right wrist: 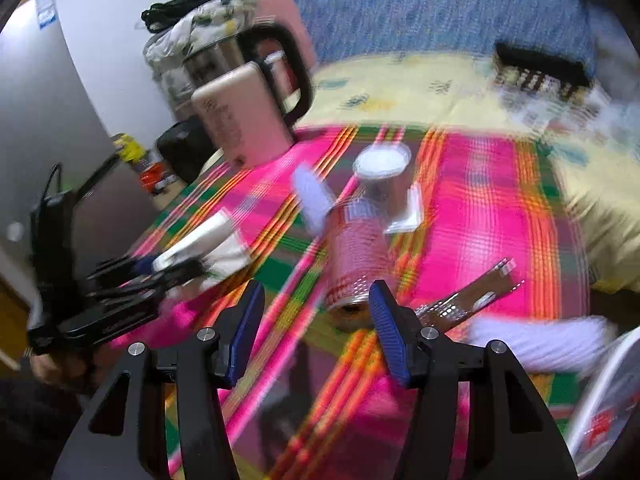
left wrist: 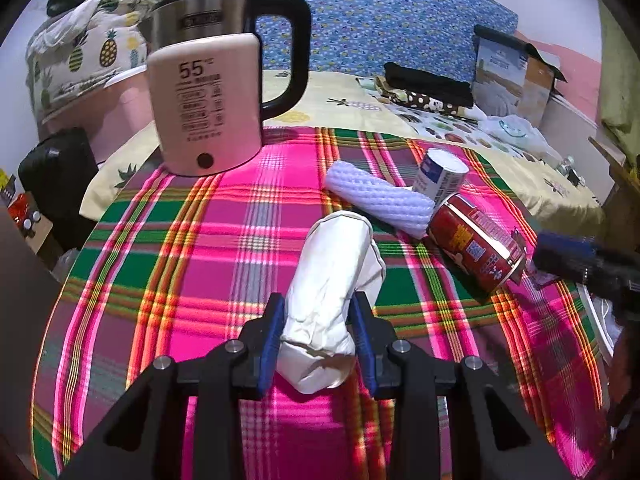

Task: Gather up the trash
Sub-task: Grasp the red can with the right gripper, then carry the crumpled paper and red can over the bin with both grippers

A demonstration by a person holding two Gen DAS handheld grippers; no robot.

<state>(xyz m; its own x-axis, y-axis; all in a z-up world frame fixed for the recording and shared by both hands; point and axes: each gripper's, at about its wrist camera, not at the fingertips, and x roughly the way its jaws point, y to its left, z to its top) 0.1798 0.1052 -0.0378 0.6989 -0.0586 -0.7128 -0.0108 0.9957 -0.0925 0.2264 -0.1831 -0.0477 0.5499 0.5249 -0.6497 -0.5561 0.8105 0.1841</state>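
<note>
In the left wrist view my left gripper [left wrist: 319,305] is shut on a crumpled white paper roll [left wrist: 332,264], held just above the plaid cloth [left wrist: 208,264]. Beyond it lie a white foam net sleeve [left wrist: 380,196], a red can [left wrist: 476,248] on its side and a white-and-blue can [left wrist: 438,176]. The right wrist view is blurred. My right gripper [right wrist: 318,296] is open, and the red can's [right wrist: 356,264] near end shows just ahead of the fingertips, beside the right finger, with no pad pressing it. At the left of that view, the left gripper [right wrist: 160,266] holds the paper roll [right wrist: 208,248].
A pink and steel kettle [left wrist: 208,92] stands at the cloth's far left. A silver foil strip [right wrist: 468,296], a white foam piece [right wrist: 540,344] and a clear plastic scrap [right wrist: 408,212] lie near the can. A white rim [right wrist: 600,400] shows at the lower right. Bedding and boxes lie behind.
</note>
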